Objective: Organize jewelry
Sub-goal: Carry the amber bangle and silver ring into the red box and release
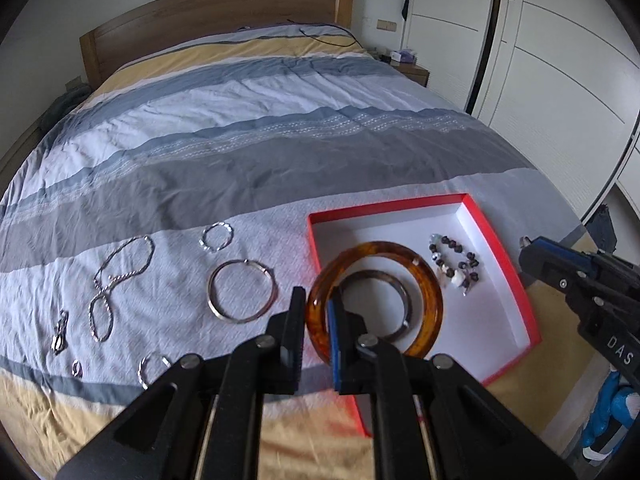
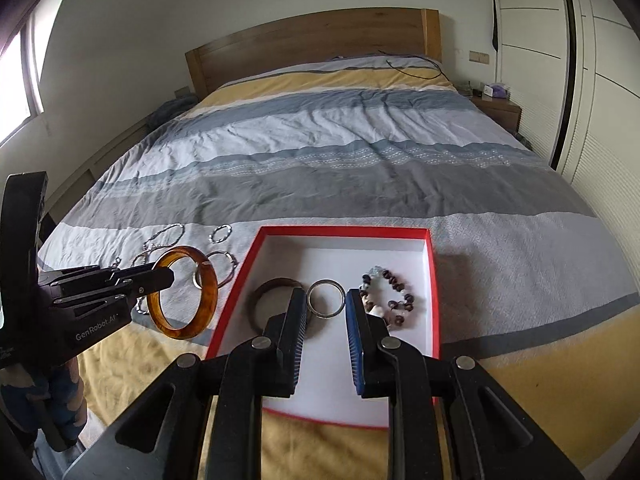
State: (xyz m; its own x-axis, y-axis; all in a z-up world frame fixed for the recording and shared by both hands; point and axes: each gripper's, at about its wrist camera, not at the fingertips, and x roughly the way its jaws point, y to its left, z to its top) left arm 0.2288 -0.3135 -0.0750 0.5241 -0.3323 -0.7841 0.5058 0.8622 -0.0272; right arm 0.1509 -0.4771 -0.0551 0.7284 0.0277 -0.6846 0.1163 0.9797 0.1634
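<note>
One amber bangle (image 1: 374, 302) sat pinched between the jaws of our left gripper (image 1: 318, 322), its near rim clamped and the rest of the ring standing out beyond the fingertips. From the right wrist view we saw that bangle (image 2: 184, 292) held in the air over the bedspread (image 2: 360, 168), just beside the left wall of the red box (image 2: 434, 280) and not inside it. Our right gripper (image 2: 326, 314) hung over the box with its jaws parted and nothing between them. Beyond those fingertips a silver ring (image 2: 325, 298) lay on the white floor of the box, with a dark bangle (image 2: 272, 300) to its left and a beaded bracelet (image 2: 386, 296) to its right. Further left on the bedspread we saw a large silver hoop (image 1: 242, 291), a small twisted ring (image 1: 216, 236) and a silver chain (image 1: 116, 280).
</note>
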